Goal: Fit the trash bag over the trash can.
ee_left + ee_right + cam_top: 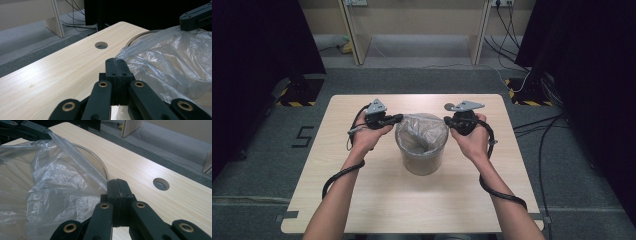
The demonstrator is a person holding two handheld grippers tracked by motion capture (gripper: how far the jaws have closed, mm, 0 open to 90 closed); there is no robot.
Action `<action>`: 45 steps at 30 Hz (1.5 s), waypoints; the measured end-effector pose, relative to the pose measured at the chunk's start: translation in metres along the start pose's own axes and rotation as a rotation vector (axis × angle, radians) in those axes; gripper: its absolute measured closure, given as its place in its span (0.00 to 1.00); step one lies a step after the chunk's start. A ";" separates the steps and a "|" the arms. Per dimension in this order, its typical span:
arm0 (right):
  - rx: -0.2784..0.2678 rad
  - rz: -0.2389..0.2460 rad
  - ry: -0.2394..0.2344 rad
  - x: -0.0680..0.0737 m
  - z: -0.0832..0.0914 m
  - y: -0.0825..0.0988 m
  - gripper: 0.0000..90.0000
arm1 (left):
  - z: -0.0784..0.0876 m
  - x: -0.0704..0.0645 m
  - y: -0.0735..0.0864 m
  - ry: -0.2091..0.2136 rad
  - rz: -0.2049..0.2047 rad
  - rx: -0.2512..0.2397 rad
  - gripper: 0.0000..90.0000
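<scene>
Your left gripper and right gripper each pinched the bag's rim on opposite sides of the bin, mid-bench. The thin film looked light, slippery, tear-prone; the rim edge suited gripping.

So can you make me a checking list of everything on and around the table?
Surface: pale wooden table with a round hole near its far edge.
Job's things: round bin lined with a clear plastic bag.
Clutter: nothing seen.
Grippers: left tool shut on the bag's edge; right tool shut on the opposite edge, pulling it taut.
Cables: black cable trails from the left tool, another from the right; loose wires on the floor.
Surroundings: grey carpet, black curtains, wooden furniture legs.
</scene>
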State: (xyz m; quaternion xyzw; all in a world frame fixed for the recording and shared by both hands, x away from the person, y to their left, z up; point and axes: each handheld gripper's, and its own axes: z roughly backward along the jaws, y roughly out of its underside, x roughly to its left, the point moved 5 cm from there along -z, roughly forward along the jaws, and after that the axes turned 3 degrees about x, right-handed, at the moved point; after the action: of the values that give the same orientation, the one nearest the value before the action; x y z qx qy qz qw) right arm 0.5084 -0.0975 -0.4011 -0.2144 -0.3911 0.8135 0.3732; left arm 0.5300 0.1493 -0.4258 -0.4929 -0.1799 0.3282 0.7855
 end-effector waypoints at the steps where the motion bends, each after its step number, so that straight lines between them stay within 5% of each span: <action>1: 0.002 -0.002 0.002 0.000 0.000 0.000 1.00 | 0.000 0.000 0.000 0.000 0.002 -0.002 1.00; 11: 0.024 -0.022 0.009 0.000 -0.001 0.003 1.00 | 0.002 0.002 -0.003 0.000 0.003 -0.016 0.96; 21: 0.031 -0.014 0.020 0.001 -0.001 0.002 1.00 | 0.017 0.004 -0.010 0.024 0.021 -0.057 0.68; 36: 0.039 -0.023 0.028 -0.001 -0.001 0.004 1.00 | 0.041 0.004 -0.006 0.090 0.072 -0.091 0.48; 41: 0.041 -0.023 0.029 -0.002 -0.002 0.004 1.00 | 0.046 0.004 -0.005 0.101 0.077 -0.105 0.50; 45: 0.042 -0.027 0.030 -0.001 -0.003 0.004 1.00 | 0.041 -0.004 -0.005 0.127 0.041 -0.088 0.58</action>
State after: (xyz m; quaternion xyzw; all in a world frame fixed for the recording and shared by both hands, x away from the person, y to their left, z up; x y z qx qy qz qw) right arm 0.5093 -0.0982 -0.4060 -0.2135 -0.3712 0.8131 0.3943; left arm 0.5041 0.1717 -0.4029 -0.5501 -0.1339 0.3040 0.7662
